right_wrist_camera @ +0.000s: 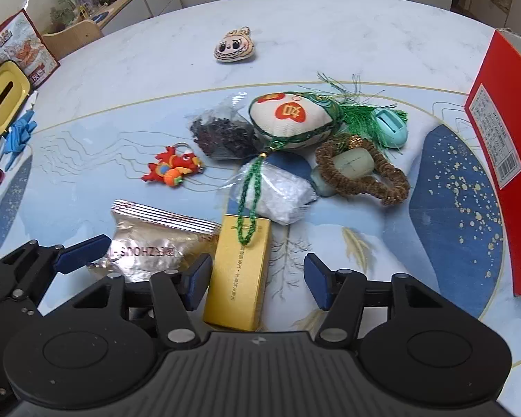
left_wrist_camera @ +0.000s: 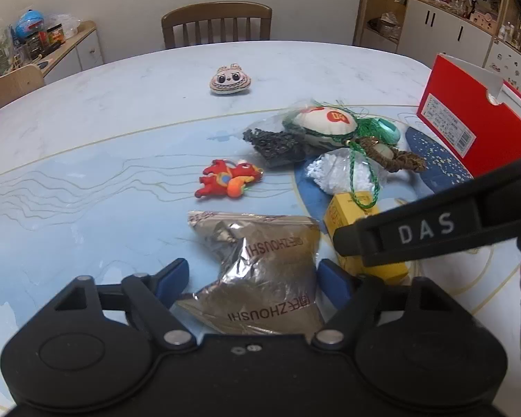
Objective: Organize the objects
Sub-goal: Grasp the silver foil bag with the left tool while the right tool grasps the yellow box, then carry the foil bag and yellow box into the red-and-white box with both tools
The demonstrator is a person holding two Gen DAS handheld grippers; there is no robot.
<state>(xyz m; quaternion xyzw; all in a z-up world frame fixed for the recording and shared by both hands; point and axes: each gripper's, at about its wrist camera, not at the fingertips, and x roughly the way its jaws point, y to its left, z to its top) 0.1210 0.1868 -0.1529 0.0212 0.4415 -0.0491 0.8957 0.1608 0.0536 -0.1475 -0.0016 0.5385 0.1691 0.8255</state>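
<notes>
A crumpled silver-brown foil pouch (left_wrist_camera: pixel 260 271) lies on the table between the blue pads of my left gripper (left_wrist_camera: pixel 253 278), which is open and straddles it. In the right wrist view a gold-yellow carton (right_wrist_camera: pixel 239 271) lies lengthwise between the fingers of my right gripper (right_wrist_camera: pixel 257 283), also open; a green cord loop rests on the carton's far end. The pouch (right_wrist_camera: pixel 149 239) sits just left of the carton, with a left gripper finger (right_wrist_camera: pixel 83 250) at its edge. The right gripper's black body (left_wrist_camera: pixel 427 232) crosses over the carton (left_wrist_camera: pixel 347 215).
Beyond lie a red dragon toy (right_wrist_camera: pixel 172 170), a bag of dark dried bits (right_wrist_camera: pixel 225 135), a white sachet with green tassels (right_wrist_camera: pixel 291 118), a bag of white granules (right_wrist_camera: pixel 281 194), a brown ring (right_wrist_camera: pixel 364 173), a teal case (right_wrist_camera: pixel 390 130) and a plush face (right_wrist_camera: pixel 234 48). A red box (right_wrist_camera: pixel 503 139) stands right; a gold tin (right_wrist_camera: pixel 3 100) left.
</notes>
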